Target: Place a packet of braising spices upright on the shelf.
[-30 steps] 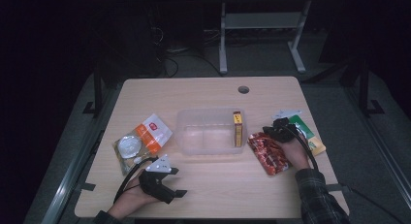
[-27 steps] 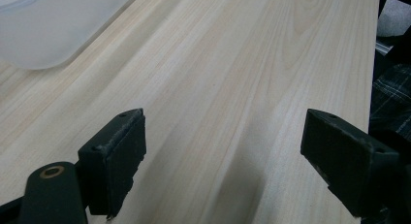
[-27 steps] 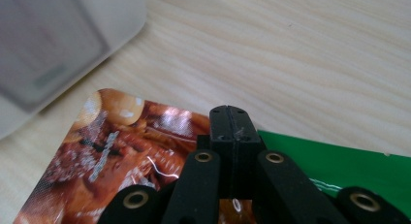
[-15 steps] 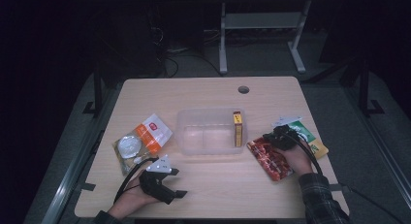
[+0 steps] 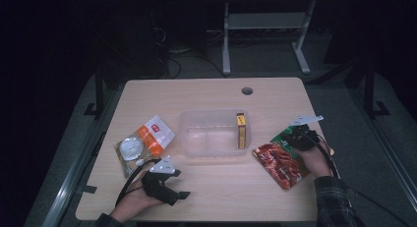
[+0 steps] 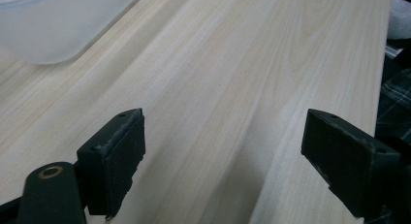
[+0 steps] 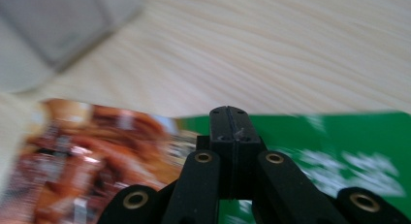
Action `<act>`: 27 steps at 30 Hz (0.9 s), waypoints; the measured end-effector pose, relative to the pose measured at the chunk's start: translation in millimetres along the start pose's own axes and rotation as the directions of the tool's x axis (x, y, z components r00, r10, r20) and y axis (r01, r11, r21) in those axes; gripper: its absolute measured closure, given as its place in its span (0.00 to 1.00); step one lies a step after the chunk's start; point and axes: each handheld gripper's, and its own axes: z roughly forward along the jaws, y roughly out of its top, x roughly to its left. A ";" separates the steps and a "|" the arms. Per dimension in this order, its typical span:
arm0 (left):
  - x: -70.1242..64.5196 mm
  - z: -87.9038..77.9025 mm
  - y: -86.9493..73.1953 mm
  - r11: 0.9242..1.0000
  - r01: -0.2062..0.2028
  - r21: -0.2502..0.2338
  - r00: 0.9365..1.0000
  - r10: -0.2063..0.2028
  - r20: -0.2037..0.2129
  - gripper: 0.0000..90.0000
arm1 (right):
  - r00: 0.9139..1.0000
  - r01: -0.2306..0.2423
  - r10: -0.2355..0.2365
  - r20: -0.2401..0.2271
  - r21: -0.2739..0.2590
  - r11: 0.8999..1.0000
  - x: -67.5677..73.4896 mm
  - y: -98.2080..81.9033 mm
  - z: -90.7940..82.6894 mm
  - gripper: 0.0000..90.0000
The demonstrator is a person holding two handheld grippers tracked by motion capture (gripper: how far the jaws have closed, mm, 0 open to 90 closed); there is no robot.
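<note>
High view: at the right of the frame, the right gripper (image 5: 295,134) hovers with jaws pressed fully together on nothing, over a flat green packet (image 5: 284,137) that lies partly under a red-brown glossy snack pouch (image 5: 279,161) on the pale wooden table (image 5: 206,97). At lower left, the left gripper (image 5: 183,196) rests with jaws spread wide and empty, below a clear plastic tub (image 5: 212,133).
</note>
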 end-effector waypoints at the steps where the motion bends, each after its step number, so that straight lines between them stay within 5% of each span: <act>1: 0.1 -0.1 0.3 1.000 -0.002 -0.001 1.000 0.002 -0.002 0.17 | 1.000 -0.021 0.021 0.012 0.000 1.000 -5.4 -1.6 -3.3 1.00; 7: -2.5 -0.2 0.7 1.000 -0.027 0.004 0.999 0.027 -0.017 0.15 | 0.991 -0.073 0.069 0.111 0.033 0.997 -35.2 -16.8 -12.0 1.00; 8: -4.0 0.7 0.8 0.999 -0.042 0.012 0.999 0.042 -0.024 0.15 | 0.985 -0.080 0.071 0.156 0.049 0.996 -42.4 -20.6 -14.0 1.00; 12: -5.8 2.5 0.7 0.999 -0.045 0.020 0.999 0.045 -0.028 0.15 | 0.972 -0.112 0.096 0.214 0.062 0.992 -54.2 -26.6 -18.4 1.00; 17: -4.5 2.5 -0.1 0.997 -0.063 0.034 0.997 0.065 -0.031 0.16 | 0.963 -0.152 0.133 0.236 0.067 0.986 -63.5 -33.5 -20.6 1.00; 27: -1.4 3.9 -2.9 0.996 -0.070 0.050 0.997 0.072 -0.040 0.18 | 0.960 -0.191 0.172 0.220 0.067 0.979 -71.5 -40.1 -15.1 1.00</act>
